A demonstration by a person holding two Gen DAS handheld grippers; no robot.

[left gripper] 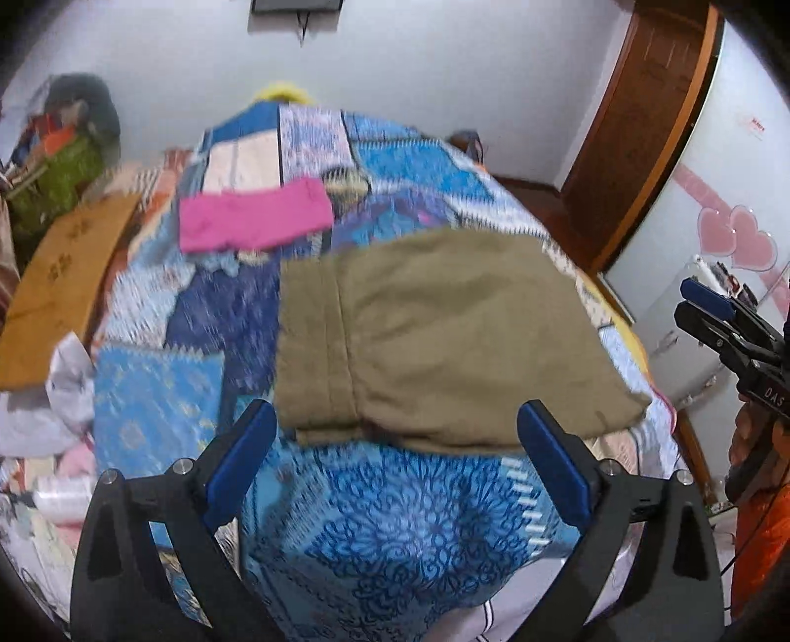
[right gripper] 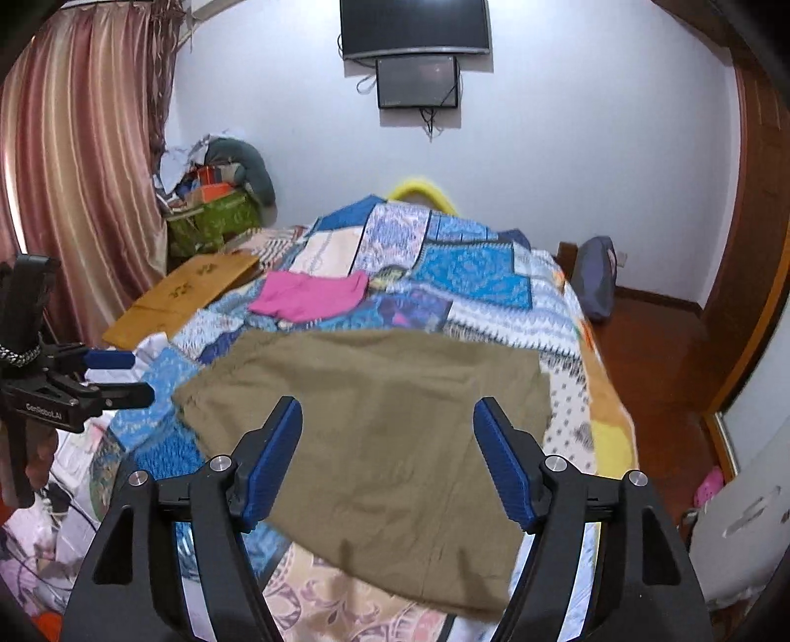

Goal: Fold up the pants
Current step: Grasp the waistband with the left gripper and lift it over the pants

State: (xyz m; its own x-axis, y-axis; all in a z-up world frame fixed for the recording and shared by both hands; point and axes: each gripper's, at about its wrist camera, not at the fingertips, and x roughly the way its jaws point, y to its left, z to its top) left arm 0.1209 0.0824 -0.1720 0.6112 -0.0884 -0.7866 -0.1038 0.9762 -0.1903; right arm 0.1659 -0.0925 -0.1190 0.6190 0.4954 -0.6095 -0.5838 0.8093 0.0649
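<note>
Khaki pants lie folded into a rough rectangle on the patchwork bedspread; they also show in the right wrist view. My left gripper is open and empty, held above the near edge of the pants. My right gripper is open and empty, hovering over the pants. The right gripper also shows at the right edge of the left wrist view, and the left gripper at the left edge of the right wrist view.
A folded pink garment lies farther up the bed. A wooden board and a pile of clutter sit to the left. A curtain, wall TV and wooden door surround the bed.
</note>
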